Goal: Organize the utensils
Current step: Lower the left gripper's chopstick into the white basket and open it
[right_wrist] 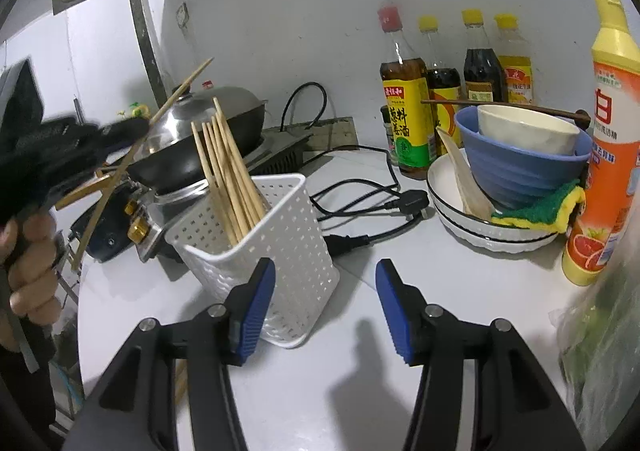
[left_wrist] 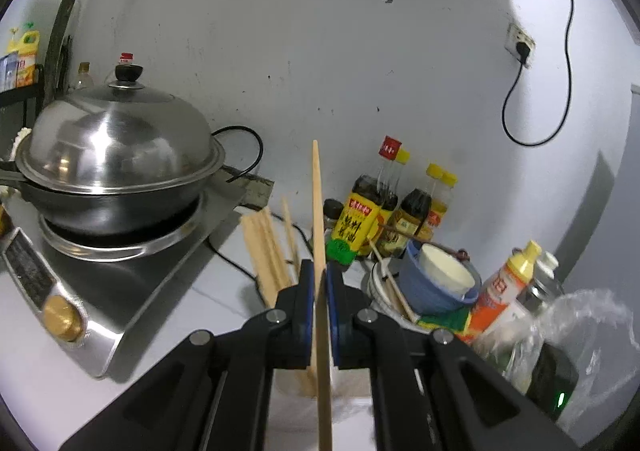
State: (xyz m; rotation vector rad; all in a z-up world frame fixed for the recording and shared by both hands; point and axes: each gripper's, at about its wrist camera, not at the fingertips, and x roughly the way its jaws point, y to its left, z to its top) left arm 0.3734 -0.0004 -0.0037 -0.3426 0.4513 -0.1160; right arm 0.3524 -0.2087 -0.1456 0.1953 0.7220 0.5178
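My left gripper is shut on a single wooden chopstick that stands upright between its blue pads, above a white perforated basket. In the right wrist view the left gripper sits at the far left, holding the chopstick tilted, left of the basket. Several chopsticks lean inside the basket. My right gripper is open and empty, just in front of the basket's right side. A wooden spoon lies in the white plate under a blue bowl.
A lidded wok sits on an induction cooker at the left. Sauce bottles line the back wall. A detergent bottle and a sponge stand at the right. Black cables lie behind the basket.
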